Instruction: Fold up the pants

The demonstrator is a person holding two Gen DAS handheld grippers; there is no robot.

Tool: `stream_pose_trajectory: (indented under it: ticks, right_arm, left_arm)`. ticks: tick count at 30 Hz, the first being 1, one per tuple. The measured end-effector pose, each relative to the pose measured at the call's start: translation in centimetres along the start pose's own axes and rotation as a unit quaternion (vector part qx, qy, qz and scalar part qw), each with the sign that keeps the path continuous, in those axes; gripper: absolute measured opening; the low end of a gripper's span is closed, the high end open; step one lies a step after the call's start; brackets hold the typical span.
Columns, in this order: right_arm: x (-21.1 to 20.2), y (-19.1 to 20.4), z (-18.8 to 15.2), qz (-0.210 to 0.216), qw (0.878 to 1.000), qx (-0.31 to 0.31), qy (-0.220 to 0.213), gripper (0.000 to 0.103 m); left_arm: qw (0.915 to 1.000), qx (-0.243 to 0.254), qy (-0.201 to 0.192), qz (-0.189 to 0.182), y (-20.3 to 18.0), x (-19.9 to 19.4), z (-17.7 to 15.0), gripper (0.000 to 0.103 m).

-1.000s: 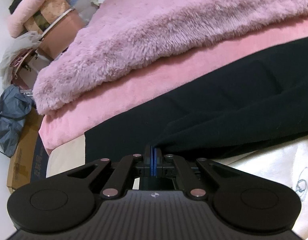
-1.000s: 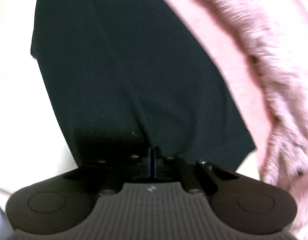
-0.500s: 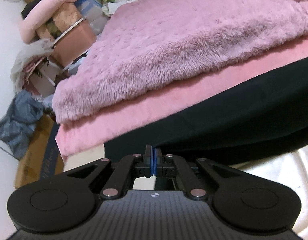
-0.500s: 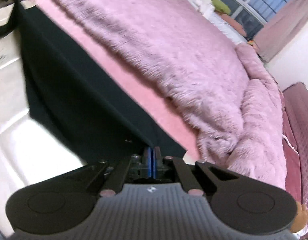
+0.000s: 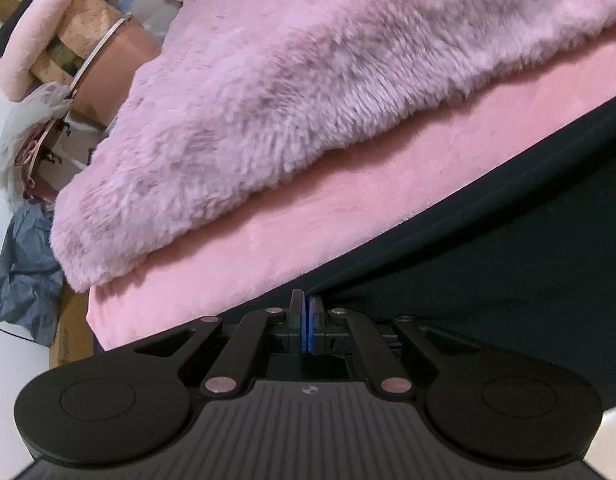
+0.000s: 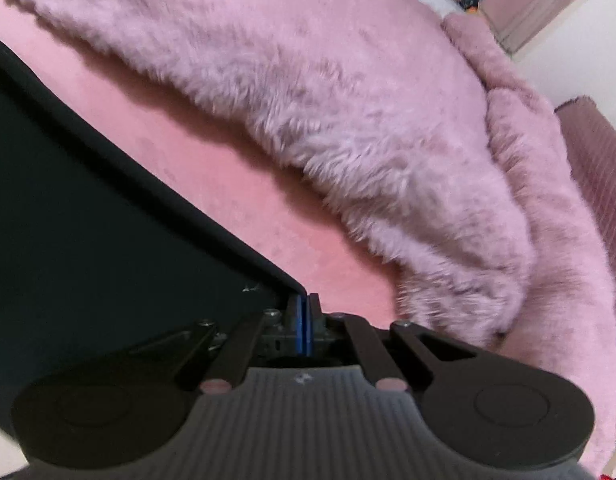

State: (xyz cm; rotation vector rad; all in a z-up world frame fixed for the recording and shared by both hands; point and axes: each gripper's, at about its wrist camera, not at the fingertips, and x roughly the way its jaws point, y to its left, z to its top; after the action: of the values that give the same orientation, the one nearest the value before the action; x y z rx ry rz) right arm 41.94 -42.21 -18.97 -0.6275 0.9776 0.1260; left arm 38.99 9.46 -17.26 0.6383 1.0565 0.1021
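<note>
A bed (image 5: 348,240) covered by a pink sheet and a furry blanket (image 5: 308,92) is shown. Black pants (image 5: 508,240), smooth and taut, are stretched above the bed edge, each end being pinched in a closed left tool (image 5: 307,312) and right tool (image 6: 305,312), presumably to keep the fold edge straight.

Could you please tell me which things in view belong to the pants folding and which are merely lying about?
Job: black fabric pants, left gripper, right gripper, both shut on them.
Lying about: fluffy mauve blanket, smooth pink sheet, grey plastic bag, pink plush cushion.
</note>
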Motion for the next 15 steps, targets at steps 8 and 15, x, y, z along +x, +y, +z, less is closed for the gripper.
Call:
stream_pose_trajectory:
  ticks: [8, 15]
  right_arm:
    - [3.6, 0.9, -0.7, 0.005, 1.0, 0.019, 0.02, 0.0]
    - [3.2, 0.6, -1.4, -0.033, 0.997, 0.065, 0.0, 0.044]
  left_arm:
    - [0.9998, 0.016, -0.007, 0.012, -1.6, 2.4, 0.2, 0.001]
    - [0.9967, -0.023, -0.068, 0.036, -1.5, 1.2, -1.0, 0.049]
